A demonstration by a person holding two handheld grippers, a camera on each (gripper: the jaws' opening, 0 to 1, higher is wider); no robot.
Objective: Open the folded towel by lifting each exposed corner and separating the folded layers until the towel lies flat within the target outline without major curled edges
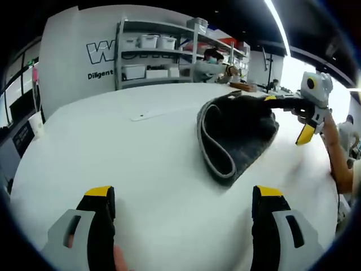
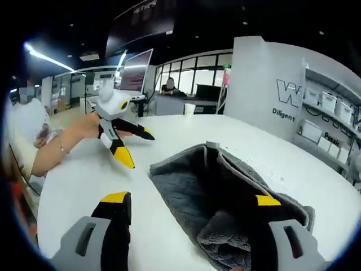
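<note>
Looking along the left tongs [image 1: 183, 212], both yellow-tipped jaws stand wide apart above bare white surface [image 1: 141, 164], holding nothing. The dark grey towel [image 1: 237, 132] lies beyond them, near the surface's far right part, one layer peeled up so its pale bound edge loops back on itself. The right tongs [image 1: 293, 110] reach in at the towel's far right side; one jaw seems to lie along the towel's top edge while the other hangs clear, so whether they pinch fabric cannot be told here. Shelving with white bins [image 1: 152, 53] stands behind the towel.

In the right gripper view, the right tongs [image 2: 189, 206] are spread wide. One jaw sits on bare surface [image 2: 84, 175] left of the towel [image 2: 192, 186], the other over its raised, rumpled fold. The left tongs [image 2: 132, 148] hover apart from the towel, beyond its left edge, jaws open.

To do this step well, I judge the right tongs should close on the top layer alone at a corner, lift low, and draw outward while the left tongs pin the layer beneath.
</note>
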